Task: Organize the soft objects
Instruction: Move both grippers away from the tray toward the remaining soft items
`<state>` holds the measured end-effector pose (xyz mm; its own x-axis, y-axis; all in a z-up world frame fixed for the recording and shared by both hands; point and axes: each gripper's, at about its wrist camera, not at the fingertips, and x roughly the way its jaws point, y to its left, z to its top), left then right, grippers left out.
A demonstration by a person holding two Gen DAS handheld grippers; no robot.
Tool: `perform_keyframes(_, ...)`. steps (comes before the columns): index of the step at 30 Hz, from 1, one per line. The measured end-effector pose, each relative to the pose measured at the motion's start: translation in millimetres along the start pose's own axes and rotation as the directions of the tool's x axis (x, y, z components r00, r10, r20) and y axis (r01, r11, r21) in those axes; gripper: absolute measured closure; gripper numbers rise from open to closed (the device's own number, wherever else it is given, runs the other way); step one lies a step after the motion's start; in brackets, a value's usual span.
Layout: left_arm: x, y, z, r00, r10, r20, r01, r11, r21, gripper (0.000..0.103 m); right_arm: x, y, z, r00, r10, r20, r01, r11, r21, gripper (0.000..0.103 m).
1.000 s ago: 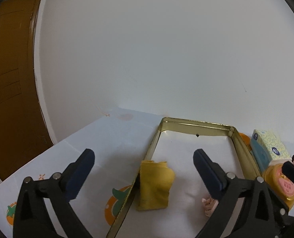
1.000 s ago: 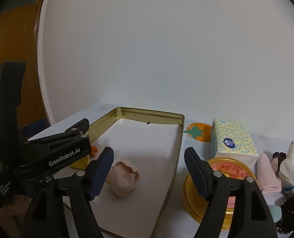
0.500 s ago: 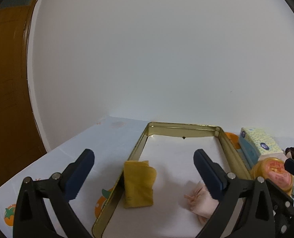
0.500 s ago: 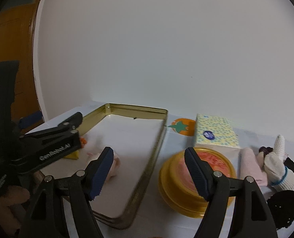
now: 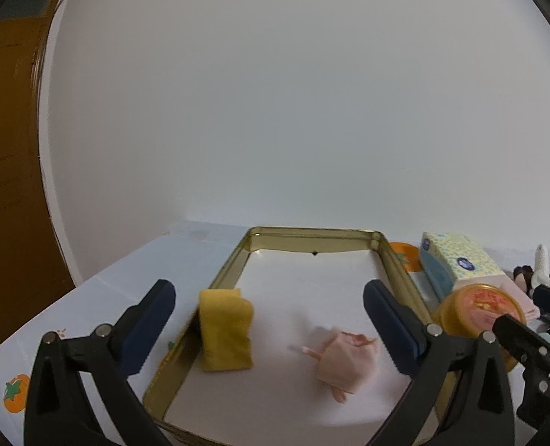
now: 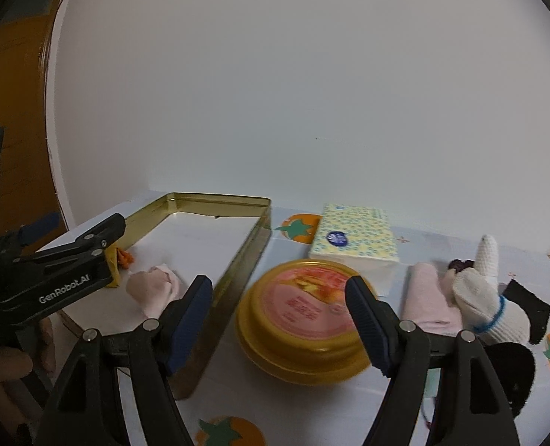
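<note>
1. The gold tin tray [image 5: 397, 271] on the table is the largest thing and, by the look of it, the place where soft things are being gathered. One tray is in view, and two soft items lie inside: a yellow folded cloth [image 5: 226, 329] leaning on the left wall and a pink bundled cloth [image 5: 343, 360] near the front.
2. The step in hand looks like a fetch between placements. The right gripper [image 6: 279, 321] hangs with its jaws wide apart and empty over the round yellow tin [image 6: 304, 319]; the left gripper [image 5: 269, 329] is likewise spread and empty above the tray.
3. The next move probably calls for the right gripper to reach right to the loose pile and close on one piece.
4. Counted outside the tray: one tissue pack [image 6: 355, 236], one round tin, one pink rolled towel [image 6: 429, 299], one white knit glove [image 6: 485, 290], and dark fabric pieces too tangled to count.
</note>
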<state>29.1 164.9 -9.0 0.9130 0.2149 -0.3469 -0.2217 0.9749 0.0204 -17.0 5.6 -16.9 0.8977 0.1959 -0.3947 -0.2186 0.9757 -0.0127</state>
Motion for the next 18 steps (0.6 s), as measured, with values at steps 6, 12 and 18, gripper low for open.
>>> perform_keyframes(6,-7,-18,-4,0.999,-0.047,-0.014,0.047,0.999,0.010,0.001,-11,-22,-5,0.999,-0.032,-0.013,0.032,0.999,0.007,0.027)
perform_keyframes(12,-18,-42,-8,0.996,-0.090,-0.012,0.090,0.995,0.038,0.001,-22,-52,-10,0.996,-0.081,-0.034,0.082,0.996,0.030,0.027)
perform_keyframes(18,-30,-72,-11,0.989,-0.147,-0.017,0.148,0.986,0.079,0.001,-35,-91,-18,0.988,-0.144,-0.062,0.148,0.987,0.068,0.027)
